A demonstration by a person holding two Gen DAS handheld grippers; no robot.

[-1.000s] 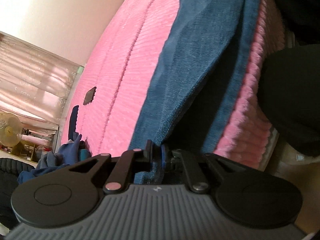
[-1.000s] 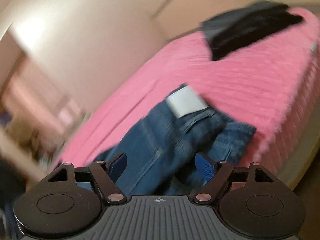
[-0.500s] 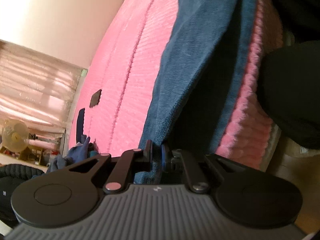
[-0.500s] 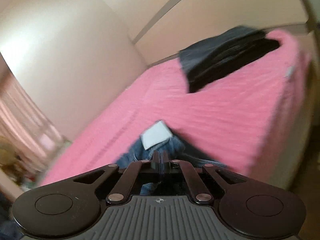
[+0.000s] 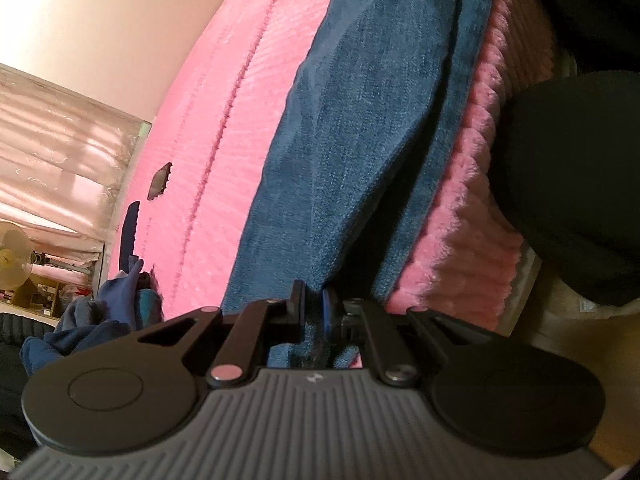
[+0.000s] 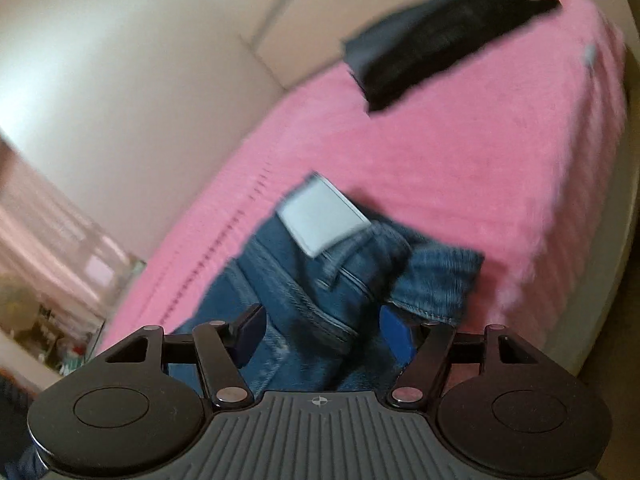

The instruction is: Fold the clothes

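Observation:
A pair of blue jeans [image 5: 360,140] lies stretched along the near edge of the pink bed cover [image 5: 224,140]. My left gripper [image 5: 314,312] is shut on the leg end of the denim, which rises from its pads. In the right wrist view the waist end of the jeans [image 6: 304,280] lies bunched, with a white label [image 6: 324,216] showing. My right gripper [image 6: 320,332] hovers over that bunch with its jaws opening. Denim lies between the blue pads [image 6: 394,336], which do not press on it.
A dark folded stack of clothes [image 6: 440,60] sits at the far corner of the bed. A person's dark clothing [image 5: 580,200] fills the right side beside the bed edge. A heap of blue garments [image 5: 100,320], a fan [image 5: 12,256] and curtains are at the left.
The right gripper was open, closed over the jeans' waist half a second ago, and now stands open again, tilted lower toward the denim. The left gripper has kept its grip and place.

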